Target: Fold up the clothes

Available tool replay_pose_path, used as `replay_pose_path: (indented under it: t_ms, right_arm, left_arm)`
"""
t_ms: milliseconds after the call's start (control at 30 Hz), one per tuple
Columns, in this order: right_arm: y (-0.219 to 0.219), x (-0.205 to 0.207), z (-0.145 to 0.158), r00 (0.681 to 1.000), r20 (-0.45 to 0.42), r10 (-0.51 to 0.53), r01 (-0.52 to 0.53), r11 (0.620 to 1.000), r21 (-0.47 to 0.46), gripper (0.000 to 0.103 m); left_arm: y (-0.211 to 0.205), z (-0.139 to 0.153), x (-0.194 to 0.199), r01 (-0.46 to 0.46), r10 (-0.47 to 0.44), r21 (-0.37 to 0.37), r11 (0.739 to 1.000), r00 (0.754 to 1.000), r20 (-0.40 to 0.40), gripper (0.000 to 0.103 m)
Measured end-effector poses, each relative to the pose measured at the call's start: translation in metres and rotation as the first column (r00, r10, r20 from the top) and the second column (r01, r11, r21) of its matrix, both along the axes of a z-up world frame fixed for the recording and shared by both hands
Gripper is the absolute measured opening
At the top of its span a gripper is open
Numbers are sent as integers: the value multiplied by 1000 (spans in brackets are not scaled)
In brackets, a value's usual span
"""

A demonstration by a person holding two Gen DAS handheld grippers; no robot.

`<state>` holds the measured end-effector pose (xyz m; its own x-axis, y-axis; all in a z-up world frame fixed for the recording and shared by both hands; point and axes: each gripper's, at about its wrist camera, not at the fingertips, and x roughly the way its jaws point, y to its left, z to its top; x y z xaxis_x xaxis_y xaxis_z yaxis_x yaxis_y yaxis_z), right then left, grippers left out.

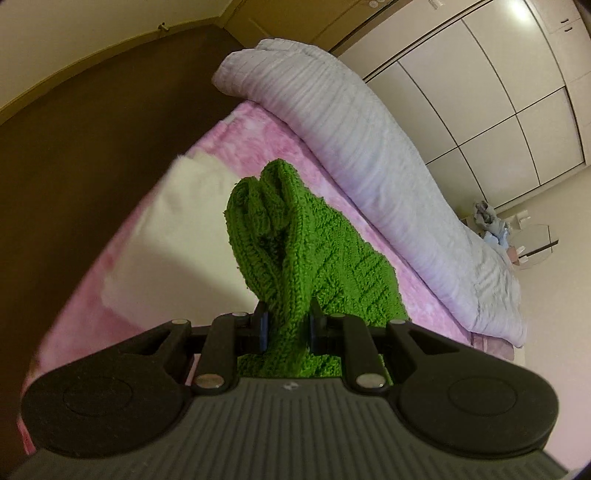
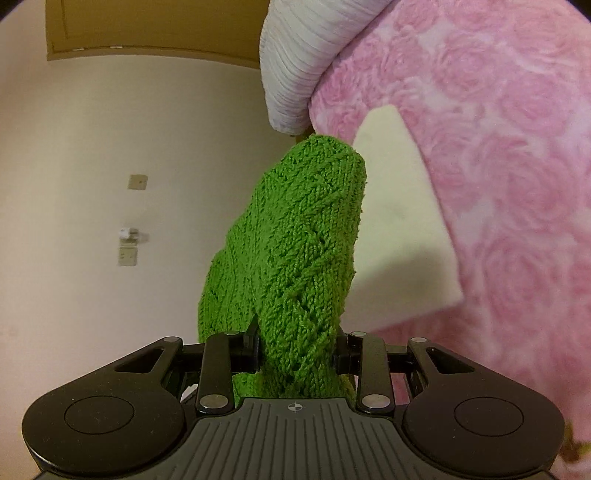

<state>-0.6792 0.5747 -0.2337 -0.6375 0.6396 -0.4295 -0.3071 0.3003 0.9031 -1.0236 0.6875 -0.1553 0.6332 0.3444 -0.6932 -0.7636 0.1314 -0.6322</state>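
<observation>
The jaws of the left gripper (image 1: 286,325) were clamped on a bunched green knitted garment (image 1: 295,236), and the right gripper (image 2: 297,350) was likewise closed on the knit, which rose ahead of the fingers above the pink bedspread (image 1: 258,140). No readable writing was seen. Only the left view showed the wardrobe (image 1: 480,92); only the right showed wall sockets (image 2: 137,182)

Warm, dim indoor light. A ceiling lamp glares on the glossy cream wardrobe doors (image 1: 517,14). The fisheye bends walls and darkens corners. The cream folded cloth (image 2: 402,221) and the pink rose-patterned bed blanket (image 2: 517,166) smear with motion blur.
</observation>
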Motion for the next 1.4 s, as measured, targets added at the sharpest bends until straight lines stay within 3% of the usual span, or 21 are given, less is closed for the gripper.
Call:
replay_pose_path:
  t_ms: [200,467,700,800,833,967,1033,1067,1233,1333,1400]
  right_arm:
    - [75,-20,-29,998,55,-27,28,999,-22,32]
    - [142,-20,-65,989,148,-23,30,998,-48,32]
    - [165,-16,-88,980,200,13,2,997,-75,33]
    - [169,-18,-104,974,228,8,21,992,-123,41]
    - [171,-19,-112,969,245,18,22,987,-158,48]
    - [171,-20,-110,955,294,45,6,985,-172,54]
    - [165,-21,-94,921,382,70,-8,987,-161,54]
    - [158,-21,-84,896,438,79,-12,988,-153,54]
    - [119,-34,-39,715,691,109,-54,993,-101,53]
    - [102,-63,-20,598,784,165,-174,982,-74,34]
    - [95,-86,-16,553,807,207,-254,965,-73,32]
  left_arm:
    - [82,-37,-2,22,-22,-5,1000,1000,-2,15]
    - [140,-89,15,48,-48,-42,998,999,-3,14]
    - [159,-125,25,51,-54,-74,996,998,-38,14]
    - [166,-141,29,49,-55,-91,995,996,-73,15]
    - [168,-146,31,47,-56,-101,994,995,-87,15]
    - [162,-133,32,59,-69,-70,996,987,-142,16]
    - [157,-121,32,71,-77,-34,997,978,-193,16]
    - [149,-110,30,78,-76,-1,997,970,-230,11]
    - [117,-67,24,134,-94,118,984,950,-298,9]
    - [103,-68,37,238,-174,142,961,916,-361,8]
    - [96,-80,44,298,-224,128,946,886,-406,8]
